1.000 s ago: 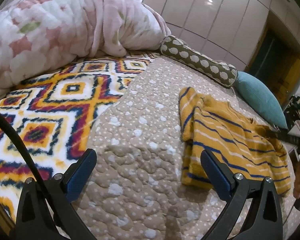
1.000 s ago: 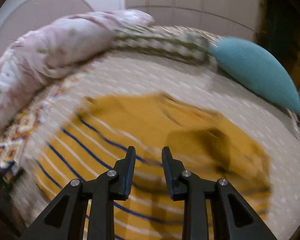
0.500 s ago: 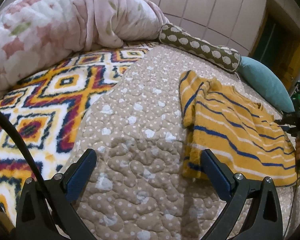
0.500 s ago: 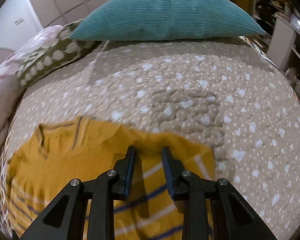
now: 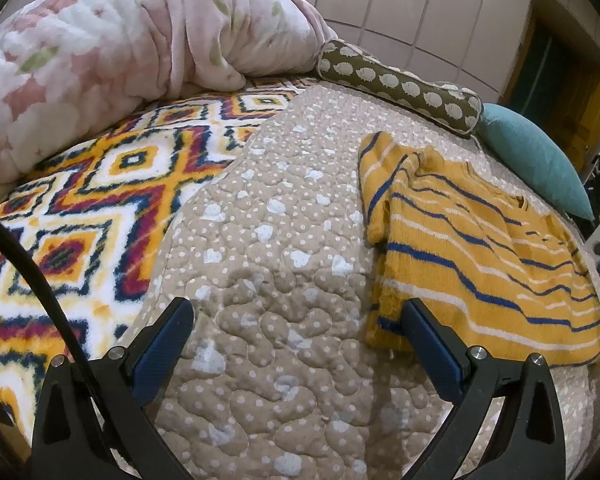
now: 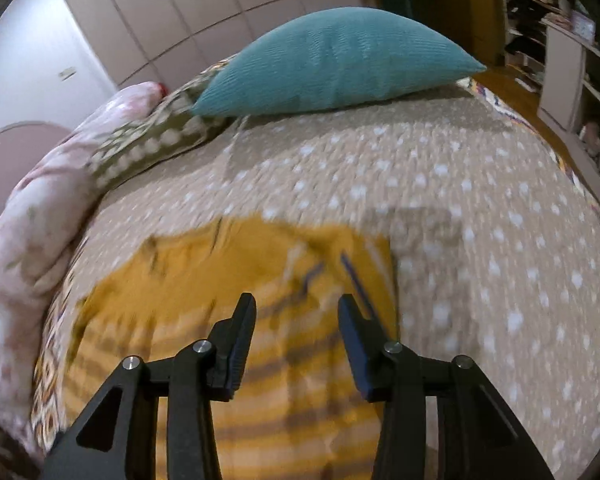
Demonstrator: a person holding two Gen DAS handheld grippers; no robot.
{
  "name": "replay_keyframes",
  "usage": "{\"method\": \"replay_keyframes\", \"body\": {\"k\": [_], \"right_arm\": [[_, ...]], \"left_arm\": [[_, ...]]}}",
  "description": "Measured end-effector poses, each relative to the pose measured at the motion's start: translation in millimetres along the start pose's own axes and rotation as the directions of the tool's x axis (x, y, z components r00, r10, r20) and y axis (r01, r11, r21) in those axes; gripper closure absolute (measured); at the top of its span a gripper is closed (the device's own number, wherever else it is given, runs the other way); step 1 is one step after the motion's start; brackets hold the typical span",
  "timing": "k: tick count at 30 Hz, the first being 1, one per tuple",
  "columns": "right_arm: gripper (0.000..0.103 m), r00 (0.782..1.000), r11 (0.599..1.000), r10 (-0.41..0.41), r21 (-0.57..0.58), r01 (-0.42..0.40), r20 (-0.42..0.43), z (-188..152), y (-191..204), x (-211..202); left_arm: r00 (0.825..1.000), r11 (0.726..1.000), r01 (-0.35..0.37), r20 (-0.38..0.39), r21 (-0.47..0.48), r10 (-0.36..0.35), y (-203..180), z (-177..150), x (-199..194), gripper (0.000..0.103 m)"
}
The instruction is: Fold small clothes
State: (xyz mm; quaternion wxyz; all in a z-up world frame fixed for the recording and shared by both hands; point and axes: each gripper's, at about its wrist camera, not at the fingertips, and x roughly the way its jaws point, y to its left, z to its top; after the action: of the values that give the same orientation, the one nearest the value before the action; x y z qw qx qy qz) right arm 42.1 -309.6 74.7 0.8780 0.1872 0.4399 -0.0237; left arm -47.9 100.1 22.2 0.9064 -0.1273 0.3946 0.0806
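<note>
A small yellow sweater [image 5: 476, 256] with blue and white stripes lies spread on the beige dotted quilt [image 5: 284, 240], one sleeve folded over at its far left. My left gripper [image 5: 296, 320] is open wide and empty above the quilt, its right finger close to the sweater's near left corner. In the right wrist view the sweater [image 6: 204, 304] is blurred by motion. My right gripper [image 6: 296, 312] is open and empty just above the sweater's right side, near its edge.
A pink floral duvet [image 5: 112, 52] is heaped at the back left on a bright patterned blanket [image 5: 80, 208]. A green dotted bolster [image 5: 396, 80] and a teal cushion [image 6: 332, 60] lie along the far edge. Shelves [image 6: 572, 60] stand beyond the bed at the right.
My right gripper has opened from nearly shut and let go of the sweater, which now lies flatter. My left gripper stays open and has barely moved.
</note>
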Motion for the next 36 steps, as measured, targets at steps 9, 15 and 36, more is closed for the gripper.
{"method": "replay_keyframes", "body": {"k": [9,15,36], "right_arm": [[0.055,0.99,0.988,0.141,-0.054,-0.143,-0.029,-78.3,24.9,-34.9],[0.055,0.969,0.944,0.24,-0.216,-0.248,-0.063,-94.5,115.1,-24.3],[0.072,0.955,0.896,0.235,-0.34,-0.286,-0.184,-176.7,133.0,-20.2]], "left_arm": [[0.999,0.998,-0.05,-0.013,0.047,0.051,-8.2,-5.3,2.4,0.0],[0.998,0.997,-0.052,-0.026,0.049,0.054,-9.5,-6.2,3.7,0.0],[0.997,0.996,-0.057,-0.044,0.069,0.06,-9.2,-5.8,8.6,0.0]]}}
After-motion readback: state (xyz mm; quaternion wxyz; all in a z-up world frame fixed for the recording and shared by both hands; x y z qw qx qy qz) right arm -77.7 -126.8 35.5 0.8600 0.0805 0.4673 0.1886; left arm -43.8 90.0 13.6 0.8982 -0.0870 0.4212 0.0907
